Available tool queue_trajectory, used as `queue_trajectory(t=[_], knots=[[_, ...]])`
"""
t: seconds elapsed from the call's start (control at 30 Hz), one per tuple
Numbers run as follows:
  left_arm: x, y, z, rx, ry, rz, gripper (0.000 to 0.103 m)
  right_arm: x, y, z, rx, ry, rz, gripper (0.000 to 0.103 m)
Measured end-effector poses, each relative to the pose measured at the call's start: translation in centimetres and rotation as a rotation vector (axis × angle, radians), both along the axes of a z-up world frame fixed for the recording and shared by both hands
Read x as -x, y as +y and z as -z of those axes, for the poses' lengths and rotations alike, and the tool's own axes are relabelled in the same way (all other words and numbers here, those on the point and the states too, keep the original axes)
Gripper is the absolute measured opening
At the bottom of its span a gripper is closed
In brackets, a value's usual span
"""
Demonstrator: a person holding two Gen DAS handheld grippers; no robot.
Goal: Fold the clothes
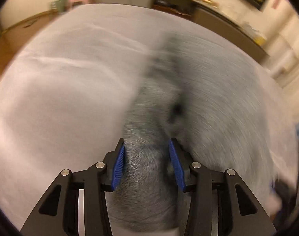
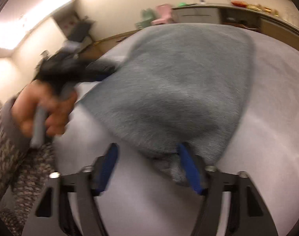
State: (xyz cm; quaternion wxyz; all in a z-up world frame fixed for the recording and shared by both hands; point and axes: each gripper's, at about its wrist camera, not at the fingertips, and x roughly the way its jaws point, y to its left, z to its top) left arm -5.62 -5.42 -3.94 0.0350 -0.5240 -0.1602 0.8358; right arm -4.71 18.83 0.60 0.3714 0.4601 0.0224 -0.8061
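- The grey garment (image 2: pixel 175 90) lies partly spread on the white sheet (image 1: pixel 57 90), one end bunched and lifted; no finished fold shows.
- My left gripper (image 1: pixel 147 163) holds a thick gathered roll of the cloth between its blue pads (image 1: pixel 118 167), jaws at middling width around it.
- My right gripper (image 2: pixel 147 169) stands wide; the cloth's edge touches only the right-hand pad (whether pinched, I cannot tell through the blur).
- My left hand (image 2: pixel 45 108) grips its handle beside the garment.
- Judgement: early stage; flattening and all folds remain.
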Motion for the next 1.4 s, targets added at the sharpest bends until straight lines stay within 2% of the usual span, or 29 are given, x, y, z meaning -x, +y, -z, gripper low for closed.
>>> queue_trajectory(t=[0.03, 0.07, 0.13, 0.17, 0.23, 0.3, 0.37, 0.43, 0.53, 0.57, 0.7, 0.8, 0.83, 0.87, 0.9, 0.97, 1.07, 1.1, 1.17, 1.27, 1.33, 1.4], knots=[[-0.8, 2.5, -0.7, -0.095, 0.023, 0.128, 0.045, 1.2, 2.1, -0.5, -0.049, 0.028, 0.102, 0.06], [-1.6, 4.5, -1.6, -0.147, 0.058, 0.232, 0.043, 2.4, 4.5, -1.1, -0.103, 0.063, 0.223, 0.062], [-2.6, 5.8, -2.7, -0.147, 0.12, 0.269, 0.042, 3.9, 9.6, -2.1, -0.15, 0.079, 0.427, 0.062], [-2.7, 5.6, -2.8, -0.139, 0.132, 0.249, 0.042, 4.4, 12.4, -2.5, -0.133, 0.054, 0.511, 0.062], [-2.8, 5.3, -2.9, -0.123, 0.153, 0.216, 0.039, 3.9, 16.0, -3.6, -0.027, 0.013, 0.563, 0.062], [-2.8, 5.5, -2.8, -0.122, 0.17, 0.217, 0.038, 2.4, 16.6, -4.7, 0.021, 0.033, 0.547, 0.062], [-2.9, 6.9, -3.0, -0.135, 0.195, 0.275, 0.04, 1.5, 14.2, -5.7, 0.017, 0.078, 0.476, 0.065], [-2.7, 9.3, -2.8, -0.091, 0.22, 0.349, 0.042, 1.2, 11.3, -6.2, -0.019, 0.12, 0.385, 0.067], [-1.0, 11.9, -1.5, 0.008, 0.231, 0.413, 0.043, 1.1, 8.7, -5.7, -0.146, 0.219, 0.31, 0.07], [-0.5, 12.1, -1.1, 0.016, 0.218, 0.417, 0.043, 1.1, 7.6, -5.6, -0.214, 0.266, 0.291, 0.07], [1.1, 11.3, 0.8, -0.049, 0.169, 0.39, 0.043, -0.4, 4.1, -3.9, -0.486, 0.476, 0.172, 0.079], [1.6, 10.8, 1.3, -0.116, 0.143, 0.37, 0.043, -0.4, 2.8, -1.5, -0.641, 0.529, 0.111, 0.076], [1.6, 10.7, 1.5, -0.13, 0.142, 0.366, 0.043, 0.2, 2.8, -0.9, -0.646, 0.508, 0.11, 0.062], [1.6, 10.5, 1.7, -0.139, 0.141, 0.365, 0.043, 0.8, 2.9, -0.4, -0.635, 0.476, 0.113, 0.052], [1.4, 10.5, 1.7, -0.139, 0.143, 0.368, 0.043, 1.2, 3.2, -0.4, -0.621, 0.456, 0.126, 0.033], [1.2, 10.2, 1.8, -0.143, 0.146, 0.371, 0.043, 1.1, 3.8, -1.7, -0.569, 0.442, 0.157, 0.022], [0.9, 9.6, 1.9, -0.159, 0.144, 0.369, 0.043, -2.1, 3.5, -5.4, -0.456, 0.462, 0.122, 0.019], [0.8, 9.5, 1.9, -0.168, 0.139, 0.366, 0.043, -3.2, 3.3, -5.7, -0.433, 0.454, 0.097, 0.019], [1.2, 9.3, 2.1, -0.178, 0.122, 0.354, 0.043, -4.6, 2.7, -3.9, -0.466, 0.424, 0.065, 0.019], [1.0, 7.4, 1.6, -0.193, 0.103, 0.303, 0.043, -5.1, 2.8, -0.3, -0.516, 0.367, 0.088, 0.019], [0.8, 6.1, 1.4, -0.21, 0.105, 0.281, 0.043, -5.3, 3.3, 0.3, -0.499, 0.363, 0.102, 0.02], [0.2, 5.8, 1.2, -0.223, 0.12, 0.292, 0.043, -5.1, 4.3, -0.5, -0.46, 0.358, 0.14, 0.02]])
